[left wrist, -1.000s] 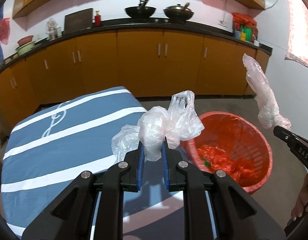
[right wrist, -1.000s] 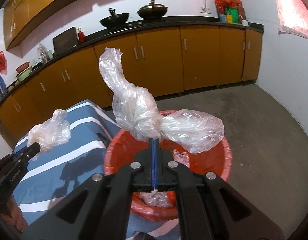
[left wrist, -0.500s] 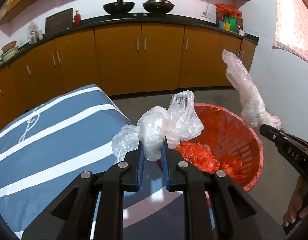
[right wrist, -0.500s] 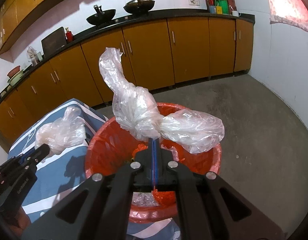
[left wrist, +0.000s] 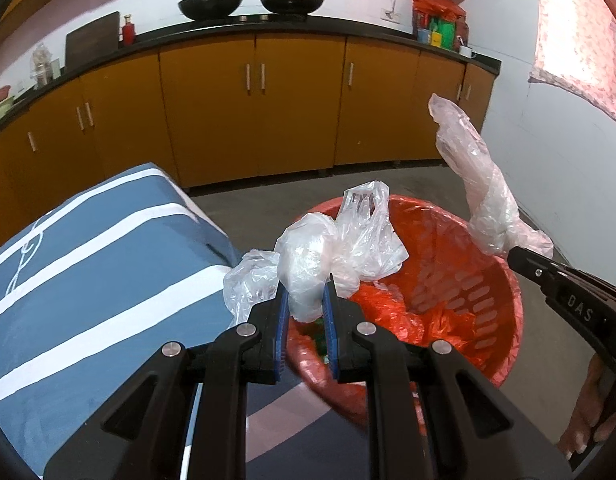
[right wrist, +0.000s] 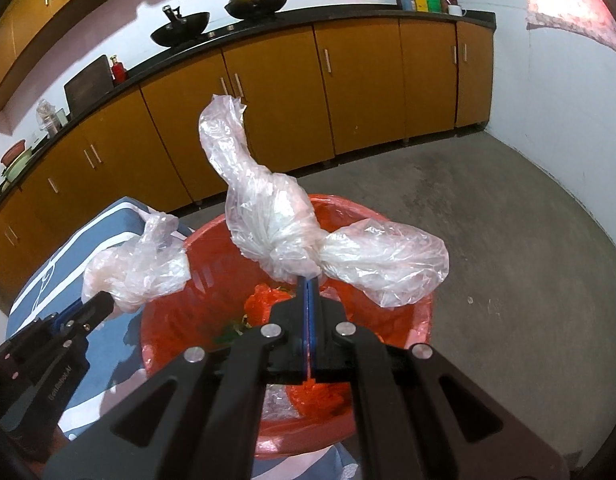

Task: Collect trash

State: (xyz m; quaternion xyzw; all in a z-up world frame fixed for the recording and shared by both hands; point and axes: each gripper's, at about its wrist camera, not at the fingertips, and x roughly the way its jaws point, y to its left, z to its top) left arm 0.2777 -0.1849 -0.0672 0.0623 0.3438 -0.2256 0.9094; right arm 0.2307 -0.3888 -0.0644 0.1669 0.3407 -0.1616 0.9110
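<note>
**Two bags of plastic trash, both hanging over the red basket**

So the left gripper has its blue pads squeezed onto a crumpled clear plastic bag, with bits of it puffing out above and to the side of the fingers. It sits right over the near rim of the red slotted basket, just past the edge of the blue-and-white striped cloth.

The right gripper is clamped fully together on the knot of a second clear bag; one twisted tail sticks up, another fat lobe flops out to the right. That one hangs above the middle of the basket.

Inside the basket there's crumpled red plastic and something green I can't make out.

Behind it all: grey concrete floor, a run of orange-brown cabinets under a dark counter, and two woks sitting on top. A bit of the person's hand shows at the lower right of the left camera.
</note>
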